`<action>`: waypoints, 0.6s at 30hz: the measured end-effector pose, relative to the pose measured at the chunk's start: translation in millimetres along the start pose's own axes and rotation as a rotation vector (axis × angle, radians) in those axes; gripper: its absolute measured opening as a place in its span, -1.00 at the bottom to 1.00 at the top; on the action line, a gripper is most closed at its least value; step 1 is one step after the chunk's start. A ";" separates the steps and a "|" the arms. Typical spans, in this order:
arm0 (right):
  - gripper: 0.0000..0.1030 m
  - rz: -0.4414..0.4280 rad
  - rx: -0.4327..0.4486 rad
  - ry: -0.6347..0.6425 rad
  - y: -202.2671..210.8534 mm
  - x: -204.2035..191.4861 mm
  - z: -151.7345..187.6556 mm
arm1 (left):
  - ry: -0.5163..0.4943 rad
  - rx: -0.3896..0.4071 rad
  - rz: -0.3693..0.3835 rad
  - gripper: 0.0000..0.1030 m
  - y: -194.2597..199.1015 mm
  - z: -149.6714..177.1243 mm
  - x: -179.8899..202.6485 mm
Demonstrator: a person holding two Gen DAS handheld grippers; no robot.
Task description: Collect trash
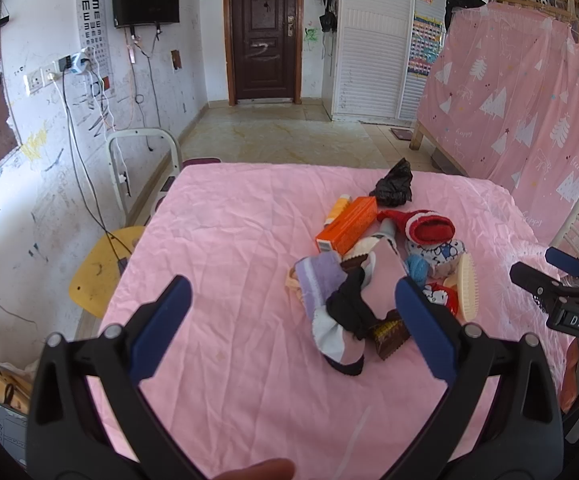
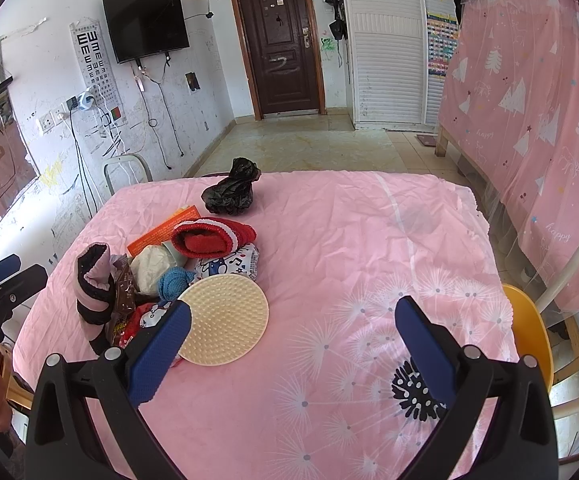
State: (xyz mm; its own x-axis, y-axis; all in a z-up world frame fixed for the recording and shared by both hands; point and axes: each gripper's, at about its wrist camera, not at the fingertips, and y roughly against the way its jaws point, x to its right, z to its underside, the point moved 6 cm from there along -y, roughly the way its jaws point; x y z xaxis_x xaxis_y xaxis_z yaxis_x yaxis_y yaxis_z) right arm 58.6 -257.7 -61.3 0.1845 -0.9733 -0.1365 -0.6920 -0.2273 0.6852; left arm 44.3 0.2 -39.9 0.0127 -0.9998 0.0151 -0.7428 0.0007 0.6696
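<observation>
A heap of clutter lies on the pink-covered table [image 1: 225, 240]: an orange box [image 1: 347, 226], a black plastic bag [image 1: 394, 185], a red knitted hat [image 1: 425, 229], socks [image 1: 341, 312], a brown snack wrapper [image 1: 389, 334] and a cream round brush [image 2: 225, 318]. My left gripper [image 1: 293, 328] hovers open just left of the heap, nothing between its fingers. My right gripper [image 2: 291, 350] is open too, over bare cloth right of the brush. In the right wrist view the black bag [image 2: 231, 194] sits at the heap's far end.
A yellow chair [image 1: 101, 268] stands at the table's left side, another yellow chair [image 2: 529, 332] at the right. A white metal frame [image 1: 145, 156] stands beyond the table. A pink curtain [image 2: 529, 80] hangs on the right; a dark door [image 1: 265, 32] is far ahead.
</observation>
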 end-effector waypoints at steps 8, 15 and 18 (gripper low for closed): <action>0.79 -0.001 -0.001 0.001 -0.1 -0.7 0.2 | 0.001 0.000 0.000 0.89 0.3 0.2 -0.2; 0.79 -0.001 -0.001 0.002 -0.3 -1.2 0.3 | 0.001 0.001 0.000 0.89 0.6 0.2 -0.4; 0.79 -0.001 -0.001 0.003 -0.2 -1.3 0.3 | 0.001 0.001 0.000 0.89 0.2 0.1 -0.2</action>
State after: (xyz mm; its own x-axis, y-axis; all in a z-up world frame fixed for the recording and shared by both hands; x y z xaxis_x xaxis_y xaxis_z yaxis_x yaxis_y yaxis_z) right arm 58.4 -256.3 -61.5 0.1873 -0.9730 -0.1352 -0.6911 -0.2283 0.6857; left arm 44.1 0.4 -39.9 0.0133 -0.9998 0.0154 -0.7432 0.0004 0.6690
